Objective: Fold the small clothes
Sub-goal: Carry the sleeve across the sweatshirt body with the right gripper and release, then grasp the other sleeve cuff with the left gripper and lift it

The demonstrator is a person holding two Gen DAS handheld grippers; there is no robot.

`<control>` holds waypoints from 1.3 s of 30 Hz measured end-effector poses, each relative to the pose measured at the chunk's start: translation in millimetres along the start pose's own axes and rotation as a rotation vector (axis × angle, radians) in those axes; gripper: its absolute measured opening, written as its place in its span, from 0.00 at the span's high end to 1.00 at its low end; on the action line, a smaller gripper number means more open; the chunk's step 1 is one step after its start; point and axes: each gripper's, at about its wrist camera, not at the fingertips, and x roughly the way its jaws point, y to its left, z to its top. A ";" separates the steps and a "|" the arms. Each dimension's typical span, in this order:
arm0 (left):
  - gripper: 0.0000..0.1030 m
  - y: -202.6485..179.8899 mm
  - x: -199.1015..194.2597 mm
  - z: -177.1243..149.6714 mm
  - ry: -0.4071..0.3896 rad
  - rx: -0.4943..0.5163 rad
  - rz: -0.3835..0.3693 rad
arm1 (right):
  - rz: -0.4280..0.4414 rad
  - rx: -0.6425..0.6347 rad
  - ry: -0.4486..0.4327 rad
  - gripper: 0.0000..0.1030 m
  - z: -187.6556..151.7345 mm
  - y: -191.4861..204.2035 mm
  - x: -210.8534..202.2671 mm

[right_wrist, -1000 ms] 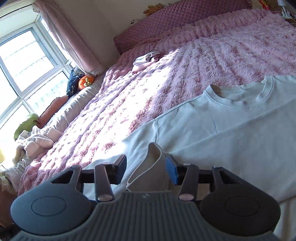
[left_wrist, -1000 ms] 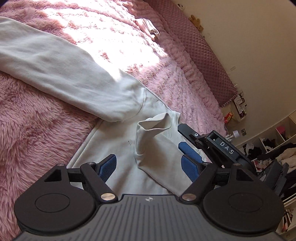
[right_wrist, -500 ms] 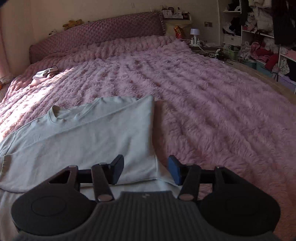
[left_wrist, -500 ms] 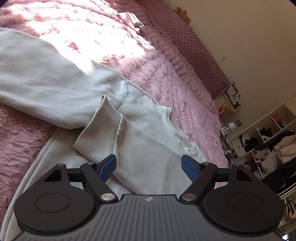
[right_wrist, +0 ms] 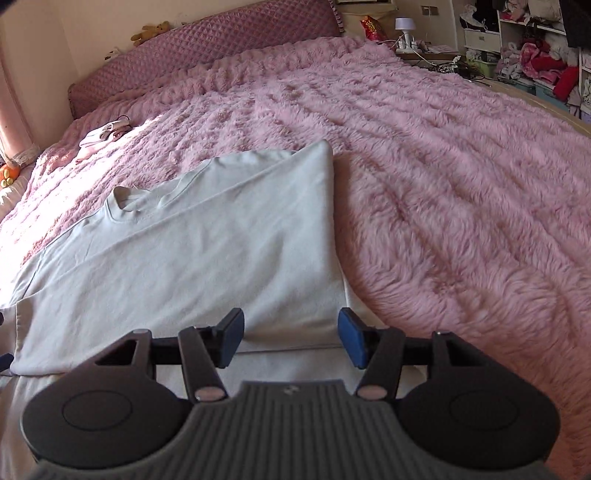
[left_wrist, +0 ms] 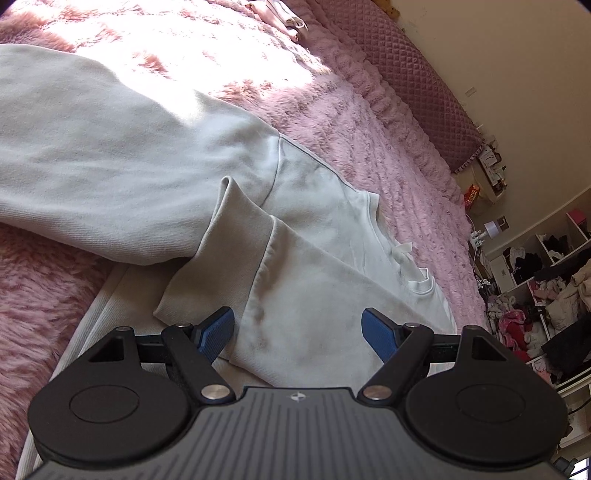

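A pale grey-white sweatshirt [left_wrist: 314, 221] lies flat on the pink furry bedspread [left_wrist: 369, 110]. One sleeve [left_wrist: 295, 295] is folded in across the body, its cuff [left_wrist: 229, 251] near the left side. The other sleeve [left_wrist: 92, 147] stretches out to the left in sunlight. My left gripper [left_wrist: 297, 332] is open and empty, just above the folded sleeve. In the right wrist view the sweatshirt [right_wrist: 203, 258] shows its folded right edge and collar [right_wrist: 129, 199]. My right gripper [right_wrist: 291, 341] is open and empty over the lower hem.
A small pale garment [right_wrist: 105, 133] lies far up the bed near the quilted purple headboard [right_wrist: 207, 48]. A bedside table with a lamp [right_wrist: 404, 31] and shelves full of clothes [left_wrist: 546, 288] stand to the right of the bed.
One second ago my right gripper held the sleeve cuff. It has let go, and the sleeve now lies flat across the body. Both grippers have pulled back toward the hem.
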 end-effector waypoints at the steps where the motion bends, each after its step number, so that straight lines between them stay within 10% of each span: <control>1: 0.11 -0.7 -5.9 2.7 -0.004 -0.001 0.008 | -0.011 -0.011 0.004 0.48 2.0 4.3 -1.3; 9: 0.11 34.0 -112.8 7.5 -0.212 -0.086 0.004 | 0.170 -0.028 -0.061 0.40 16.6 57.8 -46.9; 16: 0.10 137.0 -209.0 -1.3 -0.514 -0.340 0.187 | 0.344 -0.125 -0.039 0.34 1.8 135.2 -68.7; 23: 0.11 231.3 -240.0 -2.4 -0.689 -0.712 0.193 | 0.386 -0.217 0.026 0.34 -22.4 173.1 -74.0; 29: 0.13 256.6 -230.2 14.5 -0.762 -0.775 0.126 | 0.361 -0.243 0.045 0.33 -20.5 169.7 -73.2; 32: 0.28 262.5 -228.2 19.5 -0.805 -0.807 0.074 | 0.351 -0.246 0.044 0.31 -19.6 164.1 -74.9; 36: 0.92 252.9 -229.7 24.3 -0.766 -0.764 0.158 | 0.342 -0.245 0.053 0.29 -20.1 156.5 -76.7; 39: 0.92 232.9 -234.0 28.6 -0.759 -0.664 0.176 | 0.344 -0.241 0.055 0.28 -21.9 151.9 -80.6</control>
